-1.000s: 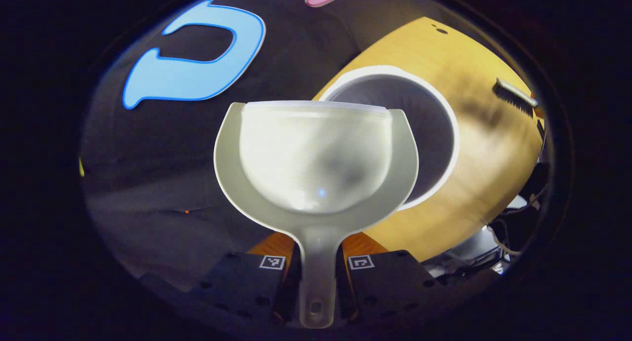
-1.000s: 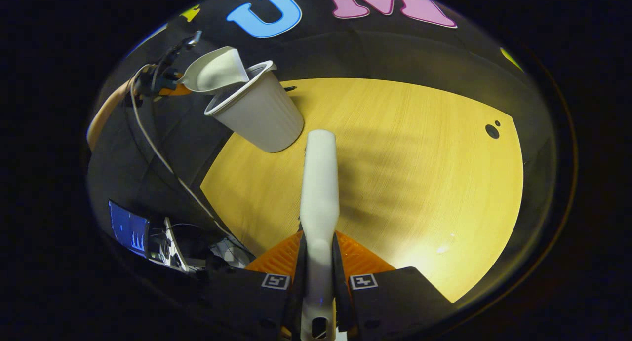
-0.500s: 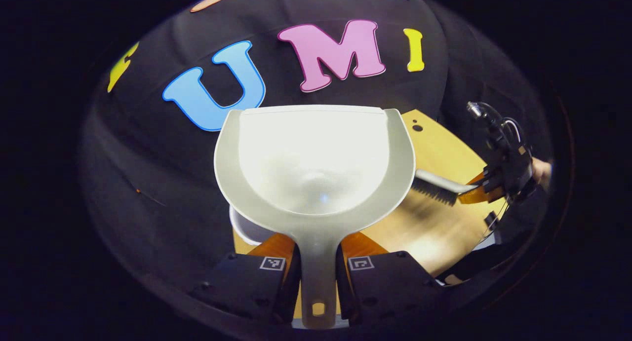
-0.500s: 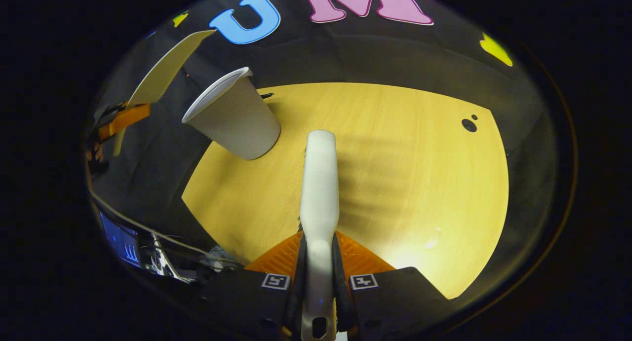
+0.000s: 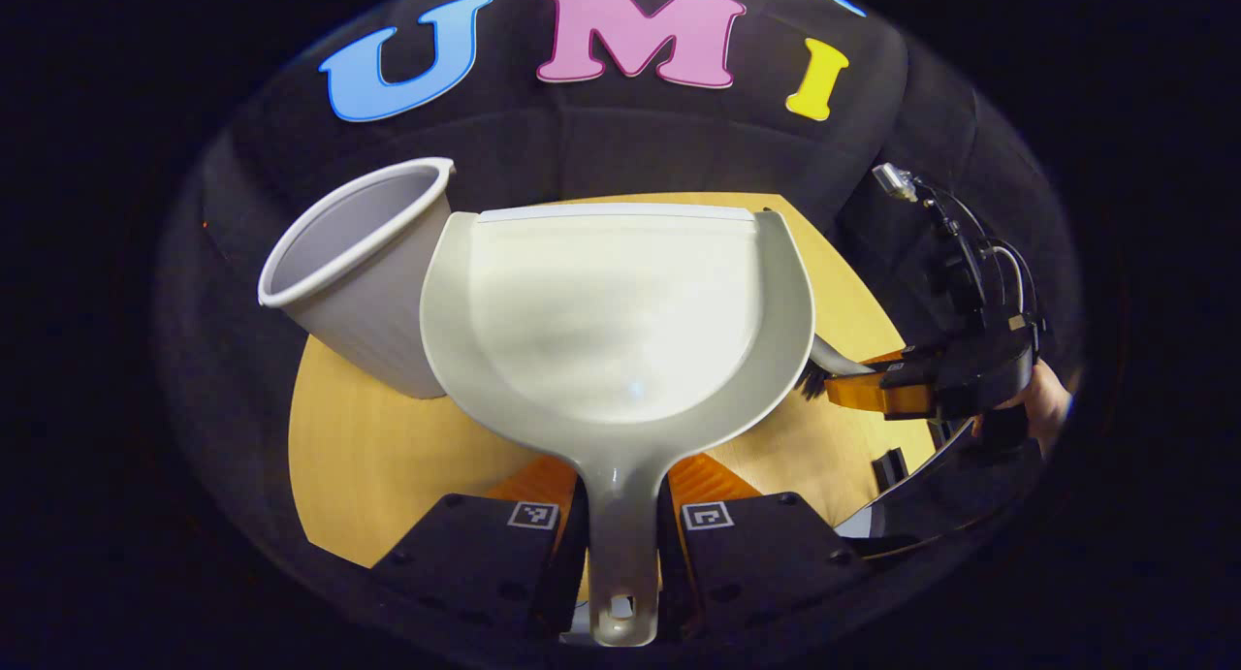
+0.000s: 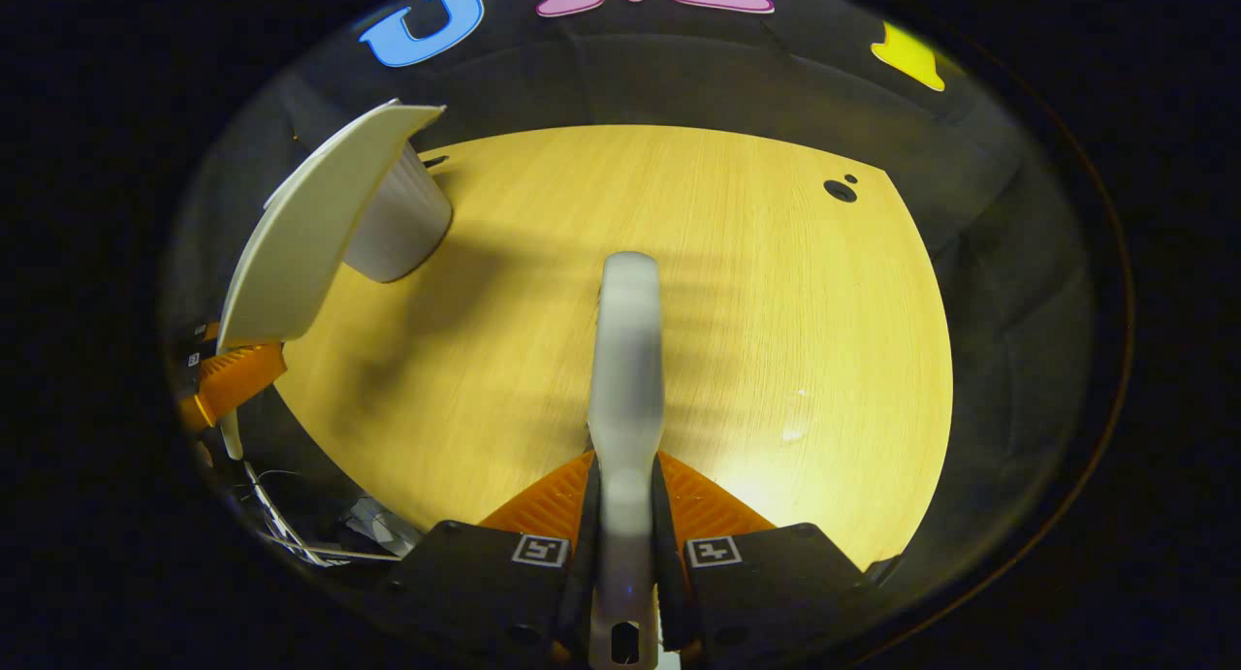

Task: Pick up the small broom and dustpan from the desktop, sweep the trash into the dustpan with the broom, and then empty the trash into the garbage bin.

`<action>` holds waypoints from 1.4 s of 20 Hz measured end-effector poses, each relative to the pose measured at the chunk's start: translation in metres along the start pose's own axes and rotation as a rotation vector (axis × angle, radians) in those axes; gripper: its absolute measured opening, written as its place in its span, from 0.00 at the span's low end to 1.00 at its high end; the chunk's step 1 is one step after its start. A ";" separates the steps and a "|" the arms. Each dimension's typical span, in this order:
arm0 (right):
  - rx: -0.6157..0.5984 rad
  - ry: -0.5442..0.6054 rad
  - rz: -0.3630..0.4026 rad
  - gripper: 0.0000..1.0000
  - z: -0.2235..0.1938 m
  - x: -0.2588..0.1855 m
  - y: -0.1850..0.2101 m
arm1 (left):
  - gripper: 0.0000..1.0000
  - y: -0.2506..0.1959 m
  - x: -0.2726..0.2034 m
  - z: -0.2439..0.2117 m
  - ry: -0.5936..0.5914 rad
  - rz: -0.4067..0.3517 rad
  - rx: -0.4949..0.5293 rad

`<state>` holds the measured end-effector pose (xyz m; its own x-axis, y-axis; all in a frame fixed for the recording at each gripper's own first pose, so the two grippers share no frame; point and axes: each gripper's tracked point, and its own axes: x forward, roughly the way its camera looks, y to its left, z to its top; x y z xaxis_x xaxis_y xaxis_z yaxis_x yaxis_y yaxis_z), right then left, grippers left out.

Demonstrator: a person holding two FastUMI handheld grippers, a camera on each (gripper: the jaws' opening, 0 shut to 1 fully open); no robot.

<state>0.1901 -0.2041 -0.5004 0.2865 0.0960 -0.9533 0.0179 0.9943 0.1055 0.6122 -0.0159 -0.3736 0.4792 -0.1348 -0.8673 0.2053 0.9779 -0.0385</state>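
Dustpan (image 5: 611, 311) comes first, its handle squeezed between both fingers of the left gripper (image 5: 620, 544). Its scoop points straight ahead, level, and looks empty. The broom (image 6: 628, 360) handle is pinched tight in the right gripper (image 6: 625, 563) and also points ahead, over the bare worktop (image 6: 776, 311). Farther off, the bin (image 5: 364, 272) stands just left of the scoop, near the worktop's back edge. I think the trash is already dumped, so both tools can go down next.

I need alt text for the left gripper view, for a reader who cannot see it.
The left gripper grips the handle of a pale dustpan, its scoop empty. A garbage bin stands behind on the wooden desktop; at right, the right gripper holds the broom.
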 end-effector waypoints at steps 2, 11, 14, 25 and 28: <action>0.032 0.013 -0.012 0.27 -0.003 0.015 0.001 | 0.31 0.002 0.033 -0.007 0.038 0.004 -0.037; 0.061 0.045 -0.106 0.30 -0.004 0.044 -0.005 | 0.30 0.017 0.117 -0.044 0.221 0.022 -0.171; 0.076 0.075 -0.104 0.27 -0.006 0.053 -0.001 | 0.30 0.018 0.123 -0.048 0.252 0.040 -0.179; 0.084 0.187 -0.073 0.31 -0.021 0.075 0.012 | 0.34 -0.003 0.138 -0.033 0.365 0.036 -0.131; 0.085 0.185 -0.060 0.52 -0.021 0.072 0.016 | 0.65 -0.014 0.133 -0.026 0.374 0.040 -0.103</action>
<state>0.1911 -0.1803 -0.5733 0.1021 0.0514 -0.9934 0.1130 0.9916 0.0629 0.6508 -0.0431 -0.5010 0.1375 -0.0472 -0.9894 0.0972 0.9947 -0.0339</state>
